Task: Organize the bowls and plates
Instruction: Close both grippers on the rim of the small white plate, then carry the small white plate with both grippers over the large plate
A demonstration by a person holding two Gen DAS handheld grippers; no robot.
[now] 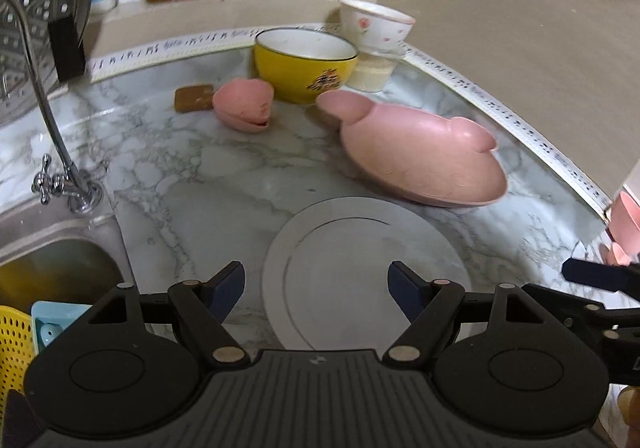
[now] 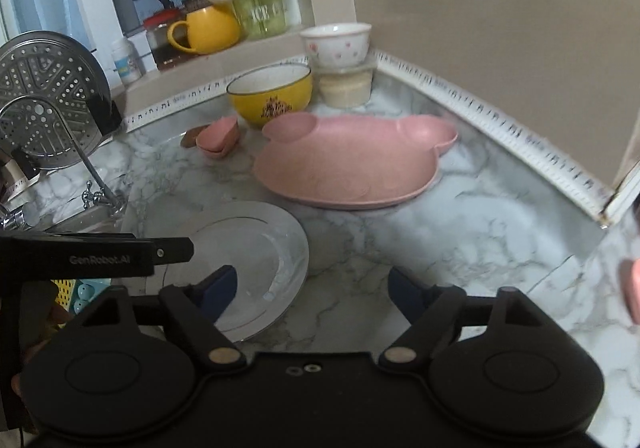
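Hard to read: pink thing (image 1: pixel 624 224) at the right edge of the left wrist view is cut off, can't tell what it is. Sink (image 1: pixel 60 268) bottom left only partly in view; yellow basket (image 1: pixel 14 344) and a blue item beside it cropped too. Both views somewhat blurred.

Containers: yellow bowl (image 2: pixel 270 94) upright at the back of the worktop (image 2: pixel 460 232), inside looks white, contents not visible. White floral bowl (image 2: pixel 336 44) sits on a lidded tub (image 2: pixel 346 86) w/ pale contents, just right of the yellow bowl. Small pink dishes (image 2: pixel 218 138), stacked, left of it.

Pink bear-shaped plate (image 2: pixel 348 164) lies flat mid-worktop, long axis approx. left-right in the right wrist view, ears toward the back wall. White plate (image 1: pixel 360 268) flat near the front, by the sink.

Left gripper (image 1: pixel 316 288): jaws wide apart, nothing held, over the white plate. Right gripper (image 2: pixel 312 290): jaws apart, empty, left pad over that plate's rim.
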